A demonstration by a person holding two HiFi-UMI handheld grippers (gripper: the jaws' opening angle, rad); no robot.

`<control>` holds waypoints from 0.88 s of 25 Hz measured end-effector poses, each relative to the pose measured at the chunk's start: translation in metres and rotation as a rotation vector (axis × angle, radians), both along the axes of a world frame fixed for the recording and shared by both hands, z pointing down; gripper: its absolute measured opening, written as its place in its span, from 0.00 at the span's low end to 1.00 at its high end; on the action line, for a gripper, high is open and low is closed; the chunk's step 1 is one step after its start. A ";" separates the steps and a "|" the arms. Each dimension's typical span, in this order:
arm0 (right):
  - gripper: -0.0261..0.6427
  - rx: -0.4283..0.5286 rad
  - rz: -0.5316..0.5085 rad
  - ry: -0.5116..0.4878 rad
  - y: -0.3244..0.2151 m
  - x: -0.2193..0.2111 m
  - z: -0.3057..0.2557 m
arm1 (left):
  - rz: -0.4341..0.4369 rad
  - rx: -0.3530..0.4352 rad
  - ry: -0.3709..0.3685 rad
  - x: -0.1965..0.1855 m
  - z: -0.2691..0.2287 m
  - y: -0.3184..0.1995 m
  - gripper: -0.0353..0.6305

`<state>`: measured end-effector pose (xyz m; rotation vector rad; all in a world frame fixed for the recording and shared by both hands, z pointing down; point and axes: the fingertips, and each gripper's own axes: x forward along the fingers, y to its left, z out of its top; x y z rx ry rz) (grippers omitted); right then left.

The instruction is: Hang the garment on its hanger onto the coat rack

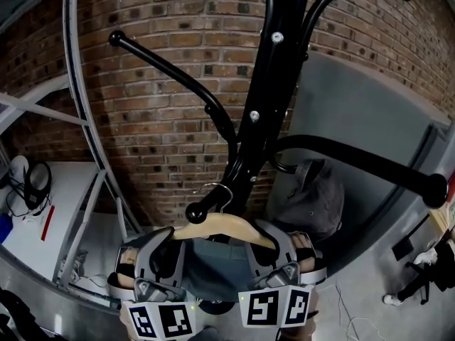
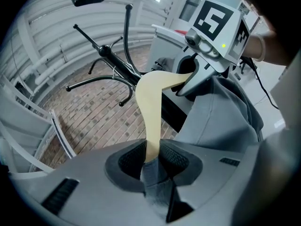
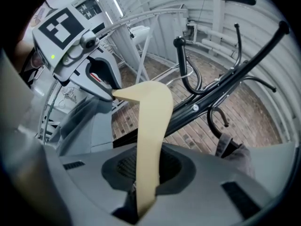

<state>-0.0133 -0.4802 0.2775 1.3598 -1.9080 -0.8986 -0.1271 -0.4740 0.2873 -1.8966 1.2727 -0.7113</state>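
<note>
Your left gripper (image 2: pixel 151 157) has its jaws pinched on one end of the wooden hanger (image 1: pixel 224 226), with grey garment (image 1: pixel 213 265) fabric caught in alongside it. Your right gripper (image 3: pixel 148 171) has its jaws clamped on the other end. You hold the hanger level against the black coat rack (image 1: pixel 259 98), and its wire hook (image 1: pixel 217 185) is right at the lower peg (image 1: pixel 196 211), beside the ball tip.

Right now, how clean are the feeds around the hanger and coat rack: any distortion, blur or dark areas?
Head view: fisheye bows the brick wall and coat rack; hanger sharp, bottom edge dim. Left gripper view: black vignetted corners, hanger crisp. Right gripper view: left edge a blurred grey smear, coat rack crisp.
</note>
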 end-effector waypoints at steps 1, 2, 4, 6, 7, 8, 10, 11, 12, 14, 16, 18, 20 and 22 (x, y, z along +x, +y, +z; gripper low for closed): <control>0.13 -0.007 0.003 0.001 -0.001 0.000 0.003 | 0.001 -0.007 -0.002 0.000 0.003 -0.001 0.19; 0.13 -0.012 0.005 0.002 -0.003 0.000 0.006 | 0.003 -0.014 -0.001 0.001 0.006 -0.003 0.19; 0.13 -0.020 0.011 0.001 -0.006 0.001 0.010 | 0.009 -0.024 0.006 0.002 0.010 -0.006 0.19; 0.13 -0.025 0.015 -0.006 -0.009 0.003 0.013 | 0.019 -0.024 0.017 0.003 0.012 -0.008 0.19; 0.13 -0.027 0.018 -0.011 -0.010 0.004 0.014 | 0.024 -0.022 0.022 0.004 0.012 -0.009 0.19; 0.13 -0.028 0.020 -0.017 -0.011 0.005 0.014 | 0.029 -0.021 0.026 0.005 0.012 -0.010 0.19; 0.13 -0.025 0.026 -0.027 -0.013 0.007 0.015 | 0.037 -0.016 0.032 0.007 0.012 -0.011 0.19; 0.13 -0.022 0.028 -0.031 -0.013 0.007 0.015 | 0.041 -0.013 0.035 0.008 0.012 -0.012 0.19; 0.13 -0.018 0.031 -0.035 -0.014 0.008 0.015 | 0.043 -0.009 0.038 0.008 0.012 -0.013 0.19; 0.13 -0.009 0.039 -0.043 -0.015 0.010 0.015 | 0.045 -0.001 0.042 0.009 0.012 -0.015 0.19; 0.13 -0.001 0.047 -0.052 -0.016 0.011 0.016 | 0.046 0.005 0.045 0.009 0.012 -0.016 0.19; 0.13 -0.001 0.047 -0.063 -0.016 0.011 0.016 | 0.052 0.002 0.057 0.009 0.013 -0.016 0.19; 0.14 -0.009 0.037 -0.081 -0.016 0.010 0.015 | 0.064 -0.005 0.076 0.009 0.012 -0.015 0.19; 0.17 -0.012 0.022 -0.104 -0.014 0.009 0.013 | 0.083 -0.014 0.097 0.010 0.010 -0.013 0.19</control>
